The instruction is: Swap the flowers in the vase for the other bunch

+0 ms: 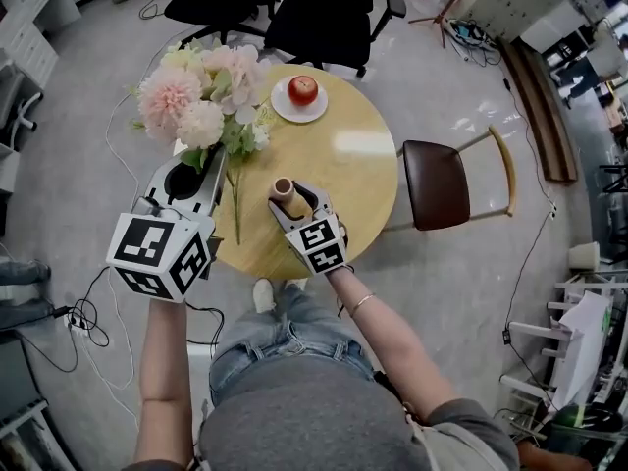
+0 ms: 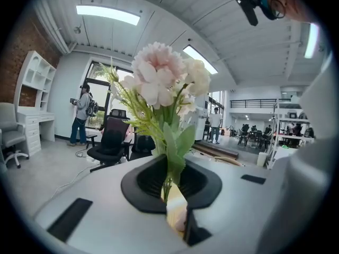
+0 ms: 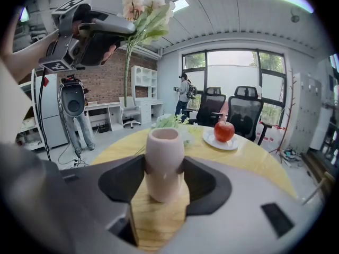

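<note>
The left gripper (image 2: 170, 184) has its fingers closed on the stems of the pink flowers (image 1: 201, 91) and holds the bunch in the air beside the bench (image 1: 343, 184), long stem hanging free, so it looks ready to be set aside. The right gripper (image 3: 165, 174) has its fingers clamped around the empty vase (image 3: 165, 144), which stands upright on the bench, probably to keep it from tipping. The other bunch (image 3: 170, 121) lies on the bench just behind the vase.

Round wooden desk (image 1: 339, 184) carrying an upright pink vase (image 1: 284, 190), a green-stemmed flower bunch (image 3: 170, 121) lying flat, and a white plate (image 1: 317, 112) bearing a red apple (image 1: 303, 89).
</note>
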Demonstrator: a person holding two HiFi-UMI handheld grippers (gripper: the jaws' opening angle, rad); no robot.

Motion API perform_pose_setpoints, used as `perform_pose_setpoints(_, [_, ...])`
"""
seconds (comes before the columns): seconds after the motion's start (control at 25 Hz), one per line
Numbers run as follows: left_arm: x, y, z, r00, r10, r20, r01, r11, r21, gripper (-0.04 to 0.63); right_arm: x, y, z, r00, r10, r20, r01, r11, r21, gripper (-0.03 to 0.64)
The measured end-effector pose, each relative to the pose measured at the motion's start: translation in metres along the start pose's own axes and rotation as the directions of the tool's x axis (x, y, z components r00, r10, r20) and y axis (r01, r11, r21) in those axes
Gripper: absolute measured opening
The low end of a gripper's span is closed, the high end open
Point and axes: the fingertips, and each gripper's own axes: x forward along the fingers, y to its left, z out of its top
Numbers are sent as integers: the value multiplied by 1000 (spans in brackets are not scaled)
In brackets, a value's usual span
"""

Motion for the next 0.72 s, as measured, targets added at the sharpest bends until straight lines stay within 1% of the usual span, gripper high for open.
perform_pose_setpoints(0.2, [1, 6, -13, 999, 18, -38, -18, 1000, -25, 40, 0, -5, 4, 1000, -3, 5, 3, 1000, 5, 239])
perform_pose_setpoints(0.48, [-7, 1, -56, 995, 8, -104, -15, 998, -66, 40, -6, 5, -4, 1000, -13, 11, 13, 1000, 3, 239])
perform_pose_setpoints(0.72, [9, 1, -89, 983, -18, -184, 1, 996, -94, 40, -3, 4, -6, 1000, -17, 10, 17, 1000, 6, 239])
